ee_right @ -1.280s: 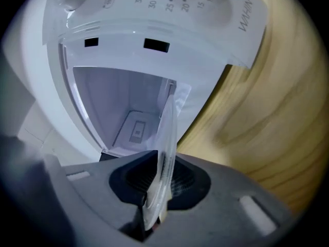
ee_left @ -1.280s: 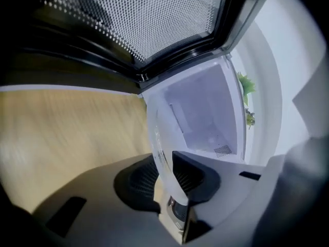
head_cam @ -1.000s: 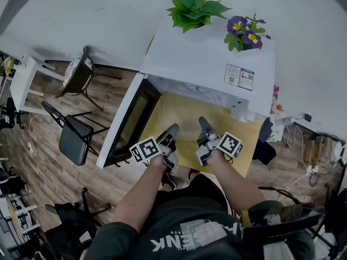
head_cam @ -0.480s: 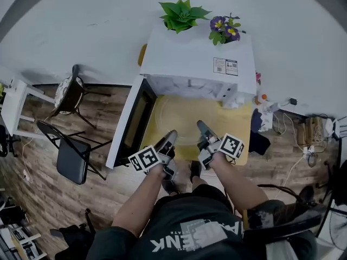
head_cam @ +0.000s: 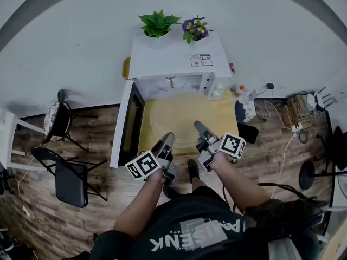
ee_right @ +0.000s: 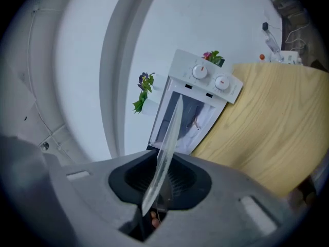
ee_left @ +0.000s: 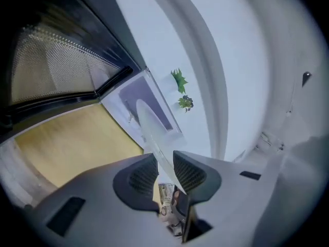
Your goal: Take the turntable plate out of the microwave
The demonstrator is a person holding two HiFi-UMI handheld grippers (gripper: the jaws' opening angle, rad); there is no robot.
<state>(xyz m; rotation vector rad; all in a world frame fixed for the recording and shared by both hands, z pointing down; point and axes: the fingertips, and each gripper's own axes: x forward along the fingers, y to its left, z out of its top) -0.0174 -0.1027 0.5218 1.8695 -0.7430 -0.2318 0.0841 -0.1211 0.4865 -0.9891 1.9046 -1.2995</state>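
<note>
The clear glass turntable plate (head_cam: 176, 121) hangs level over the yellow table (head_cam: 230, 118), in front of the white microwave (head_cam: 173, 58), outside its empty cavity. My left gripper (head_cam: 167, 141) is shut on the plate's near left rim and my right gripper (head_cam: 199, 128) on its near right rim. In the left gripper view the plate (ee_left: 149, 127) runs edge-on from between the pads of that gripper (ee_left: 165, 171) towards the microwave cavity (ee_left: 141, 99). The right gripper view shows the plate (ee_right: 167, 143) edge-on, clamped in that gripper (ee_right: 160, 181), with the microwave (ee_right: 198, 102) beyond.
The microwave door (head_cam: 126, 126) stands open to the left. Two potted plants (head_cam: 157, 23) sit on top of the microwave. Folding chairs (head_cam: 68, 172) stand on the wood floor at the left. A dark bag (head_cam: 246, 130), cables and small items lie at the table's right.
Both grippers have drawn back from the microwave and risen with the plate between them. The microwave now looks smaller and farther away.
</note>
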